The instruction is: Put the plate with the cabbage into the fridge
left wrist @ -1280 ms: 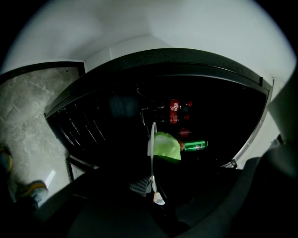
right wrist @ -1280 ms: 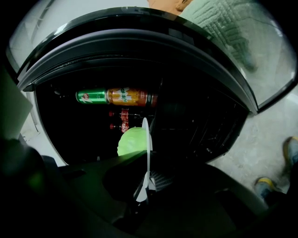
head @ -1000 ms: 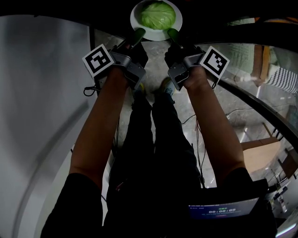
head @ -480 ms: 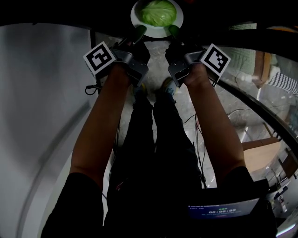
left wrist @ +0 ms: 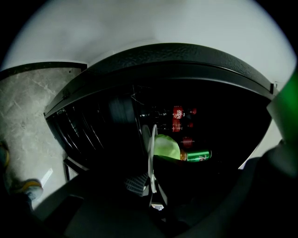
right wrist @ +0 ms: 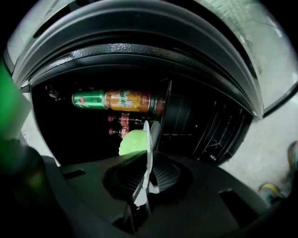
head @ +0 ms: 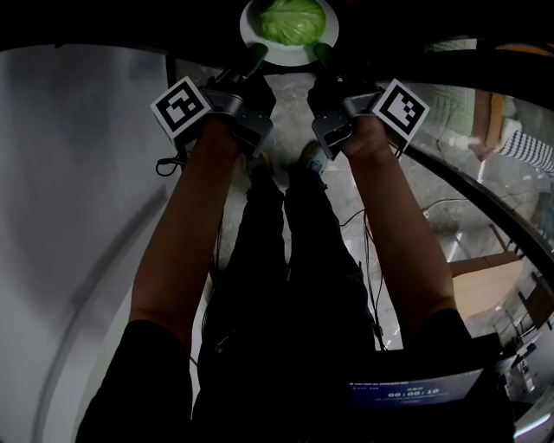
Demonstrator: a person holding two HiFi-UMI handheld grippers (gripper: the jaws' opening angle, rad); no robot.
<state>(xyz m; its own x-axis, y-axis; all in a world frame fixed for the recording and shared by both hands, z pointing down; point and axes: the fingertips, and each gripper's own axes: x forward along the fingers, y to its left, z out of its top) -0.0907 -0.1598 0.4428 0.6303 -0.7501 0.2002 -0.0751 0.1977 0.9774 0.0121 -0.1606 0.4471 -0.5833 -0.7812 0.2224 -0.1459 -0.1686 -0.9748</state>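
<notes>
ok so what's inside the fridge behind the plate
Behind the plate and cabbage, the fridge holds red-labelled bottles, a green can and an orange-labelled bottle. The rest of the interior is too dark to tell, and the plate covers part of it.

The plate (head: 290, 54) looks smooth, glossy ceramic; the cabbage (head: 293, 19) waxy. The floor (left wrist: 28, 111) is polished, veined stone. The can (right wrist: 88, 99) is shiny metal. The right hand-held gripper (right wrist: 147, 160) is matt black plastic.
</notes>
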